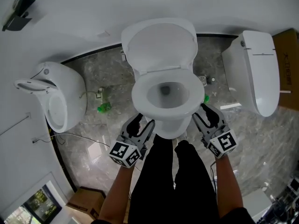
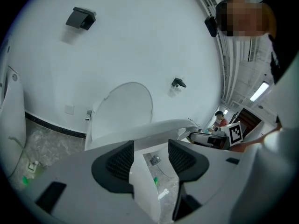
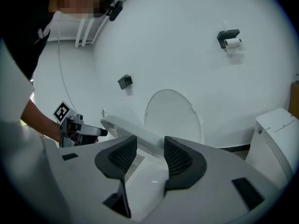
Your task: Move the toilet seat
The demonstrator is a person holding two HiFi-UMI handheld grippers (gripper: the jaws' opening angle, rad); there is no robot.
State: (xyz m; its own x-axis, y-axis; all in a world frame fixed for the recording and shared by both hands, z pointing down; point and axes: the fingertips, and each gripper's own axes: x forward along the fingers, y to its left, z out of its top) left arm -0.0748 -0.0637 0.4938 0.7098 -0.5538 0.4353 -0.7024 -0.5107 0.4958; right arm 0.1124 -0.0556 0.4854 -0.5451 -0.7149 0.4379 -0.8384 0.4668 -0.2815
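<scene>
Presently, the toilet seat lies down on the bowl of the middle toilet, with the lid raised behind it towards the white wall. The person stands at the front of the bowl, black trouser legs directly below it.

The left gripper is at the front-left of the bowl, just under the rim. Its own view shows the fingers apart. The seat's edge runs across just past the tips and the bowl's outer wall shows in the gap. Neither pad is seen pressing on anything.

The right gripper is at the front-right of the bowl (a mirrored position). Its fingers are likewise apart, with the seat's edge crossing beyond the tips and no grip evident.

A second white fixture stands well apart to the left and a third to the right. A green item lies on the grey marbled floor, and a cardboard box sits at lower left.
</scene>
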